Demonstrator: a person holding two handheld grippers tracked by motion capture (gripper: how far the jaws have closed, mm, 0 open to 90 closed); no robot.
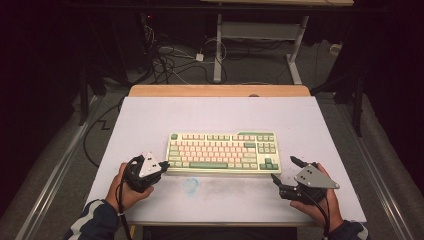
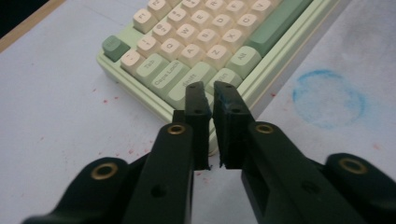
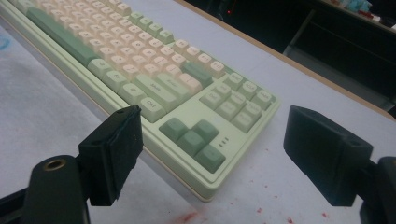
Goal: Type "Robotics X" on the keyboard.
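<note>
Tongs, left (image 2: 212, 100): pressed together, nothing pinched; tips set at the near left corner of the pale green and cream rectangular plastic keyboard (image 2: 205, 42), by its bottom key row.
Tongs, right (image 3: 224, 163): spread wide; near right corner of keyboard seen between the black jaws, no contact made.
Keyboard: laid flat on the white tabletop (image 1: 150, 120), slightly nearer the person's edge, long side facing the person.
Hands: left hand (image 1: 127, 187) and right hand (image 1: 315, 202) seen either side of keyboard in high view.
Tabletop marks: blue ring smudge (image 2: 329, 99) just beside keyboard's front edge; red specks scattered.
</note>
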